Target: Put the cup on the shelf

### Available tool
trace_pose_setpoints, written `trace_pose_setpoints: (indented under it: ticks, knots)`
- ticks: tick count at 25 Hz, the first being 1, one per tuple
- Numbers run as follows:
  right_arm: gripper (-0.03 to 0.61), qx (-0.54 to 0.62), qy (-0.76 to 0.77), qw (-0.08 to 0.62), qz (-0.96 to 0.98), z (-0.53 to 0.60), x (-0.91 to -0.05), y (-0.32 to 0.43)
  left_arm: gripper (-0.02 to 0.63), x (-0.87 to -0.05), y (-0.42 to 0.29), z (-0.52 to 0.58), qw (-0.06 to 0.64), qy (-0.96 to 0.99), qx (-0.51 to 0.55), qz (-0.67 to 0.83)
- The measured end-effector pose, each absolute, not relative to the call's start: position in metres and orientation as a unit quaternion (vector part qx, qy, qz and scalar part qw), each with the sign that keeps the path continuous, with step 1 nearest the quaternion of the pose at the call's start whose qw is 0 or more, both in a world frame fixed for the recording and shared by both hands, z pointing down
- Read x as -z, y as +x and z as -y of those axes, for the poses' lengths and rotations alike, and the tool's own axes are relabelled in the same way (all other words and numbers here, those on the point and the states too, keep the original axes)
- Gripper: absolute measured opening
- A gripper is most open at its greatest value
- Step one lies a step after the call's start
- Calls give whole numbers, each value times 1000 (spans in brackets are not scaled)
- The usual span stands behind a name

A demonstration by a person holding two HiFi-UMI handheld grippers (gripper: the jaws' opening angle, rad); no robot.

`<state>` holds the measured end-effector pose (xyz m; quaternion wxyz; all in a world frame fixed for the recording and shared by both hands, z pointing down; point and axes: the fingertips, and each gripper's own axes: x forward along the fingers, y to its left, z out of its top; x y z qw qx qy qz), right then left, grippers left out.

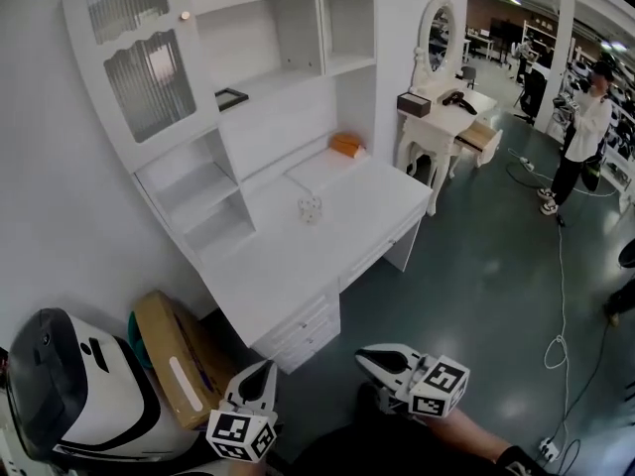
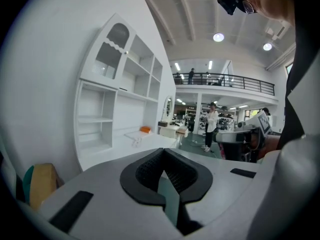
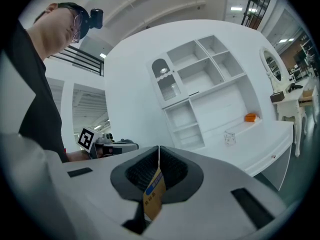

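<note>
A small clear cup (image 1: 311,208) stands on the white desk (image 1: 367,201), near its middle and below the open shelves (image 1: 283,43) of the wall unit. The left gripper view shows the cup (image 2: 136,141) far ahead, and in the right gripper view the cup (image 3: 229,138) is equally distant. Both grippers are low in the head view, well short of the desk. My left gripper (image 1: 266,369) has its jaws together with nothing between them (image 2: 163,152). My right gripper (image 1: 369,358) is shut too (image 3: 159,149); a yellow and blue tag shows at its pad seam.
An orange object (image 1: 346,145) lies at the desk's back. Drawers (image 1: 303,327) sit under the desk's near end. A cardboard box (image 1: 177,363) and a white and black device (image 1: 69,390) stand at the left. A dressing table (image 1: 444,117), a standing person (image 1: 580,132) and floor cables (image 1: 561,345) are at the right.
</note>
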<state>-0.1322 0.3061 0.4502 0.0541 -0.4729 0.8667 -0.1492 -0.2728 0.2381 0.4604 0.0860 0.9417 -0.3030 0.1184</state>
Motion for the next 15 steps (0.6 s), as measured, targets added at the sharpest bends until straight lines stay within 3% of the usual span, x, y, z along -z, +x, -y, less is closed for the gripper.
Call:
trace_pose_setpoints:
  ticks: [15]
  knots:
    - [17,179,-462,41,-868,-222,-464,3,12,-459,-139,-144,99,938,-118,311]
